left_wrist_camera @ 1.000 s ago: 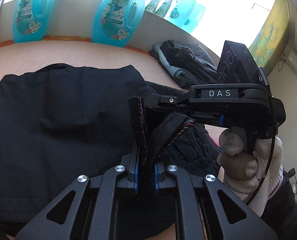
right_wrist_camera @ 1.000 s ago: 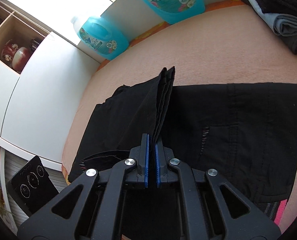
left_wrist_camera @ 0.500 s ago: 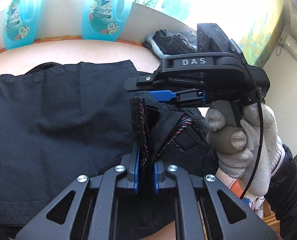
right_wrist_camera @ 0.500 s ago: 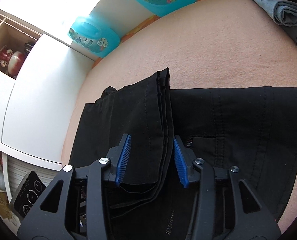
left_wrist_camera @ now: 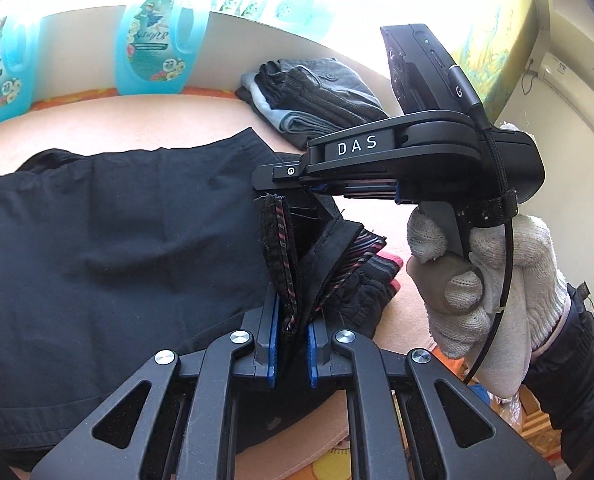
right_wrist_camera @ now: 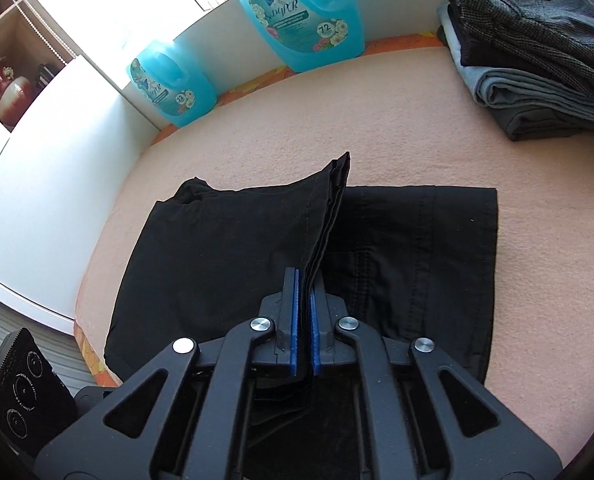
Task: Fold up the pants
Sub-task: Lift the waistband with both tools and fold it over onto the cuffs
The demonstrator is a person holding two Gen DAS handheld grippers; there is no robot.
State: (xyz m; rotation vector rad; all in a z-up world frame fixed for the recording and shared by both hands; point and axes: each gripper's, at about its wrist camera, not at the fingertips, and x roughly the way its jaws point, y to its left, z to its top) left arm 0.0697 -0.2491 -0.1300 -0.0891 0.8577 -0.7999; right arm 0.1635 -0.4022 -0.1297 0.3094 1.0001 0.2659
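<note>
Peach surface carrying black pants, left hand-held gripper clamped on waistband, right hand-held gripper clamped on folded hem.

1. Right tool: opened half a second ago with the hem loose between the pads, now clamped again on the black pants fold.
2. In the left view, the right tool rose toward frame centre-right, gloved hand now larger.

Two detergent jugs, one folded pile
</note>
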